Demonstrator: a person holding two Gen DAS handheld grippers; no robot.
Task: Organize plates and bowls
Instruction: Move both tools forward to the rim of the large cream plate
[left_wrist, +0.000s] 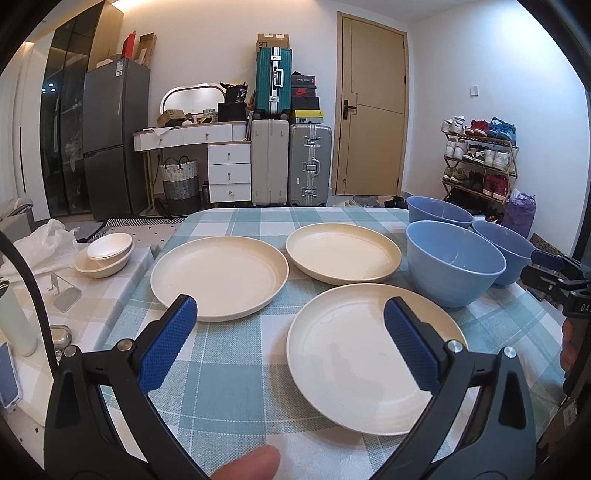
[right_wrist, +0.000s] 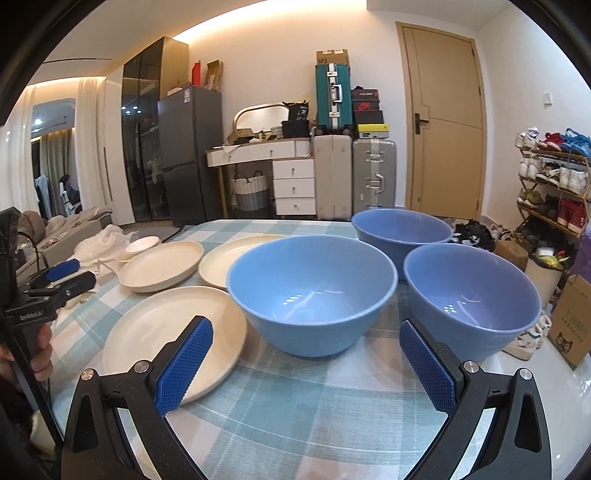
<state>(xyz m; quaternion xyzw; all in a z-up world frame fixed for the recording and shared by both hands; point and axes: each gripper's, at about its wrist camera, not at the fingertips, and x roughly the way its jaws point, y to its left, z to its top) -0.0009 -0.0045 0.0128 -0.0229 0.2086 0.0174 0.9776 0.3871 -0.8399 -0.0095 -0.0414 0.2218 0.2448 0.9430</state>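
A: So, how do the jaws stand?

B: Both sets are wide and hold nothing. The left gripper (left_wrist: 290, 343) hovers low over the surface (left_wrist: 229, 354), one pad near the left plate (left_wrist: 219, 277), the other above the near plate (left_wrist: 369, 365). The right gripper (right_wrist: 304, 363) faces the near bowl (right_wrist: 312, 293), with the right bowl (right_wrist: 472, 299) just past its right pad.

A: Which step is this, then?

B: My guess is the very start. Nothing is stacked: three plates lie flat and apart, three bowls stand upright and apart. The far plate (left_wrist: 343, 253) sits behind the other two, the far bowl (right_wrist: 402, 230) behind its pair.

A: What does the next move call for?

B: Probably a rim grasp. The plates are shallow, so one pad has to slip under a lip and the other come over it; a bowl wall offers an easier pinch. Then lift clear and nest like onto like.

A: Room to move?

B: Tight in the middle. The near bowl almost touches the near plate, and whether their rims meet I cannot tell. The right bowl stands close to the surface's right edge, so a nudge outward could tip it off. The front strip of the cloth is bare, a good lane for coming in. To the left, lower down, small white dishes (left_wrist: 107, 253) sit well apart.
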